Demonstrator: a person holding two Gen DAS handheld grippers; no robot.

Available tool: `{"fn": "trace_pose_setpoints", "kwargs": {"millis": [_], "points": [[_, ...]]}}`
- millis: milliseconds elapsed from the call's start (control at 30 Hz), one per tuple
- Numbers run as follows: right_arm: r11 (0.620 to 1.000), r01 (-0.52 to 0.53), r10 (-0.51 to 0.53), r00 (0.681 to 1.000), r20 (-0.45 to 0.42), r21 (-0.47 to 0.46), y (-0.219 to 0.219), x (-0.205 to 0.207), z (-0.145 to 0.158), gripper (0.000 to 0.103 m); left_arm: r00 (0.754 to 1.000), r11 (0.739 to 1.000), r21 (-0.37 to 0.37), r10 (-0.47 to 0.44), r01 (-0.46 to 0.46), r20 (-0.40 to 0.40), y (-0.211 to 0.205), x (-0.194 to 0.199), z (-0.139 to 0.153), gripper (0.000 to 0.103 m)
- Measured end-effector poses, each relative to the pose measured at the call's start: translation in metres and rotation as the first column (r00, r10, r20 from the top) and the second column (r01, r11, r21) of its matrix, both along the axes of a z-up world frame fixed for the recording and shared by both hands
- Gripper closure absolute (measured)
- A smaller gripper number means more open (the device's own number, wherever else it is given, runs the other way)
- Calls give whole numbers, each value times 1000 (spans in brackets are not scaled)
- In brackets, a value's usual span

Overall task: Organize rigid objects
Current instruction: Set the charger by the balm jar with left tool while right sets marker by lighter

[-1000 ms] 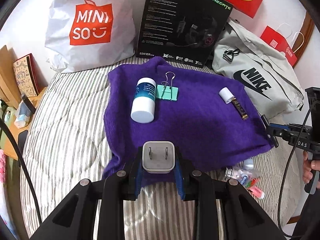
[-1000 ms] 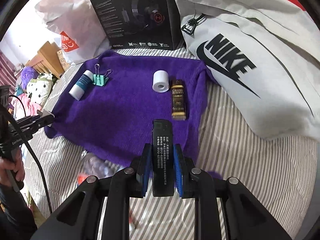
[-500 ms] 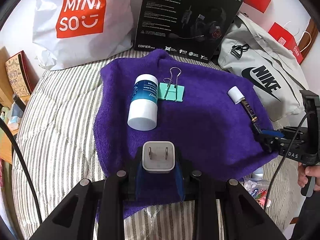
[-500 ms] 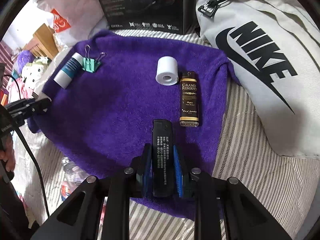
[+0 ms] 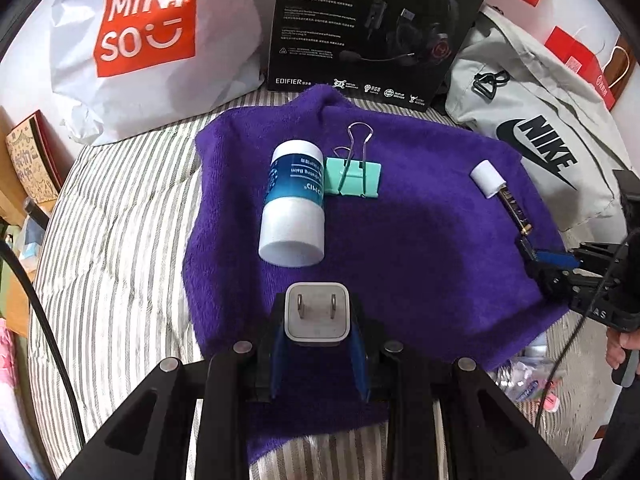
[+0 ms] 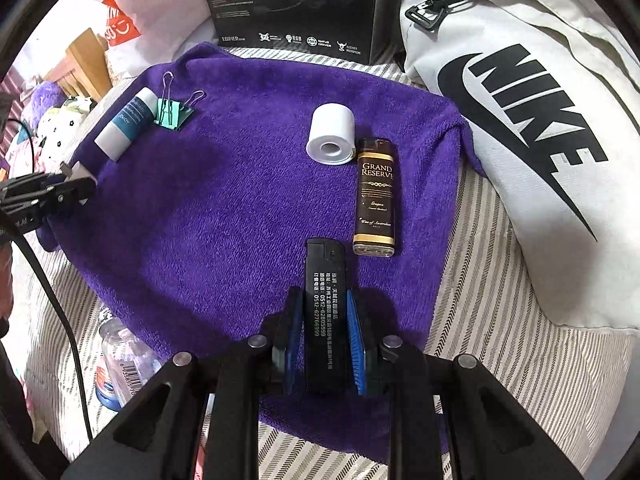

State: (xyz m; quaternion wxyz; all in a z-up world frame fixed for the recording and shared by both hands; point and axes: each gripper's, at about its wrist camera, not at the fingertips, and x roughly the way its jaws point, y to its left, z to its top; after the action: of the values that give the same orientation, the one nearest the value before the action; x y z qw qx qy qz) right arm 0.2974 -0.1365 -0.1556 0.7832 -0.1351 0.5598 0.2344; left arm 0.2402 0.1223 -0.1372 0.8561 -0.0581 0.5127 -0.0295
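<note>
My left gripper [image 5: 318, 332] is shut on a white plug adapter [image 5: 317, 311], held over the near edge of a purple towel [image 5: 420, 240]. On the towel lie a blue-and-white bottle [image 5: 294, 204], a teal binder clip [image 5: 352, 174], a white roll [image 5: 487, 178] and a brown lighter [image 5: 514, 210]. My right gripper [image 6: 325, 332] is shut on a black lighter [image 6: 325, 304], just this side of the brown lighter [image 6: 376, 198] and white roll [image 6: 331, 134]. The bottle [image 6: 126, 128] and clip [image 6: 172, 112] lie far left. The left gripper shows in the right wrist view [image 6: 80, 184].
The towel lies on a striped bed [image 5: 112, 240]. A Miniso bag [image 5: 148, 32], a black headset box [image 5: 372, 28] and a grey Nike bag [image 6: 528, 120] stand behind it. A plastic bottle [image 6: 120, 364] lies off the towel's near edge.
Both grippers have moved forward over the towel, each still holding its object. The towel objects now appear closer and larger.
</note>
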Motion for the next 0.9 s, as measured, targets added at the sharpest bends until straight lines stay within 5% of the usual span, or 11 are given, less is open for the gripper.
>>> {"fn": "trace_pose_setpoints", "kwargs": {"millis": [500,700,900], "points": [[999,-36,35,999,17,2,1,-4,1,79,1000,994,108,-6,3,23,-11,11,-15,76],[999,-43,43,999,0,11,0,-6,5,69,1000,999,48,-9,9,1,-13,8,-15,55],[1000,-5,4,1000,24,15,-8,-15,21,60,1000,998,54,19,-19,13,-17,-11,-5,55]]}}
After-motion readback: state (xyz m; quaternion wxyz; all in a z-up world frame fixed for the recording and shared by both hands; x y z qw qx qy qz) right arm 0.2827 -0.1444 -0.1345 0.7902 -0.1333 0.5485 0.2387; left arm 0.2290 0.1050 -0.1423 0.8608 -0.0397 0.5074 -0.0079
